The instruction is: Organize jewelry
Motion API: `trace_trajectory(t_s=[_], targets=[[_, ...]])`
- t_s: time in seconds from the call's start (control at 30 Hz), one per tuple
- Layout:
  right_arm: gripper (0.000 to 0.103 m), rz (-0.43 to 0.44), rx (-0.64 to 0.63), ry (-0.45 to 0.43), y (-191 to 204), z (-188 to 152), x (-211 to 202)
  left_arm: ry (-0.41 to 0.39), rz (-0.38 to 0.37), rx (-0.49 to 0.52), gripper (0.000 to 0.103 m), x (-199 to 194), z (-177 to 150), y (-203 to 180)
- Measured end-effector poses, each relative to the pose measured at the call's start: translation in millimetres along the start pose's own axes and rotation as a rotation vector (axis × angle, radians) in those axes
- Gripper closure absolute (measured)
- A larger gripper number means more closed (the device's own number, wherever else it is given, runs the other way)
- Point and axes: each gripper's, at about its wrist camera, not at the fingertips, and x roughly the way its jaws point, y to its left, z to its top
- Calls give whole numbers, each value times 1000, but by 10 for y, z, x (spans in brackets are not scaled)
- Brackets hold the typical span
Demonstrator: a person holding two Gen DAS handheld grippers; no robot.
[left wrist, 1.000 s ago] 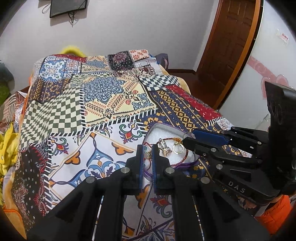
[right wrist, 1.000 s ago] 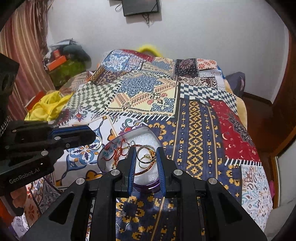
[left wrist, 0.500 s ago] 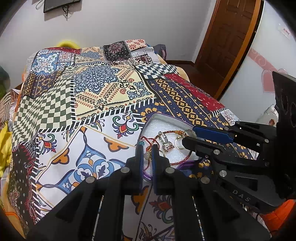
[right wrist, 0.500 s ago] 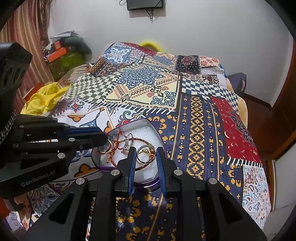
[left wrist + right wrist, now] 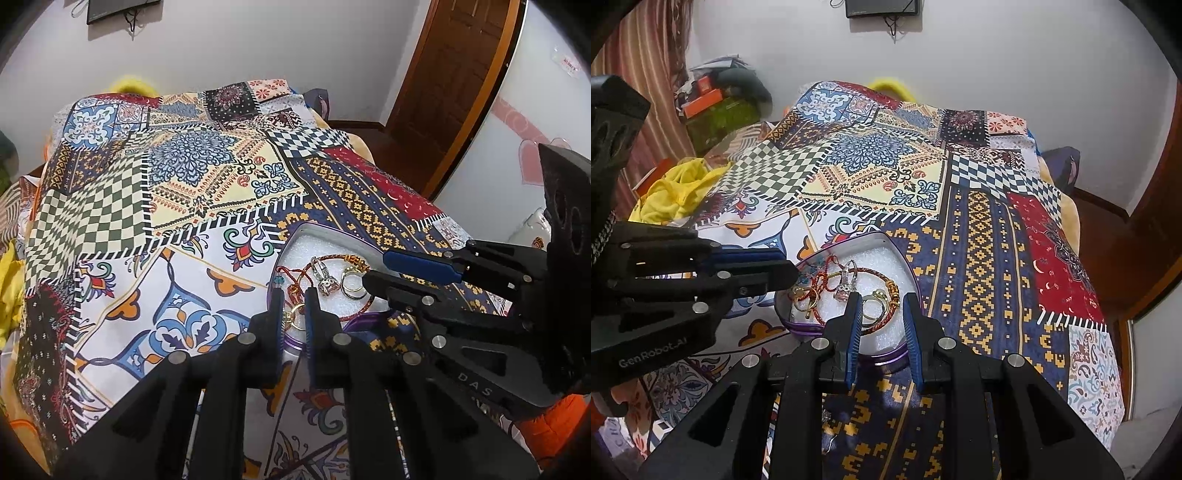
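A purple tin [image 5: 306, 224] [image 5: 886, 356] lined with white foam sits on the patchwork bedspread. In it lie a red braided bracelet [image 5: 332, 258] [image 5: 882, 272], a silver stone ring [image 5: 327, 282] [image 5: 844, 284] and gold rings [image 5: 351, 286] [image 5: 875, 301]. My left gripper [image 5: 293, 291] [image 5: 790, 271] hovers over the tin's near left corner. Its jaws are opening, and a thin gold hoop [image 5: 293, 317] [image 5: 801, 295] shows in the narrow gap, resting on the foam. My right gripper [image 5: 881, 297] [image 5: 375, 267] hangs over the tin's near right side, open with nothing gripped.
The bedspread [image 5: 979, 258] covers the whole bed. A yellow cloth [image 5: 672, 192] and cluttered boxes [image 5: 713, 107] sit off its left side. A wooden door [image 5: 454, 74] stands at the right. A small silvery piece [image 5: 827, 415] lies on the bedspread under my right gripper.
The left gripper carried the gold hoop, which hung at its tip, down over the tin. The hoop now rests on the foam and the jaw gap is slightly wider. The right gripper stayed put.
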Motion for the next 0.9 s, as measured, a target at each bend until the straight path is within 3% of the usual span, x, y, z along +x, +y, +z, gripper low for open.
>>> trace_trajectory(t_s=[0.2, 0.33, 0.57, 0.9], targets=[[80, 1, 12, -19, -9, 5, -124, -25, 11, -2, 85, -139, -4, -3], [79, 6, 18, -35, -10, -11, -250, -62, 33, 4, 69, -292, -49, -15], [79, 0, 38, -51, -41, -115, -419, -73, 57, 18, 67, -472, -159, -15], [79, -30, 106, -6, -211, -388, -446, 39, 12, 27, 67, -211, -411, -255]])
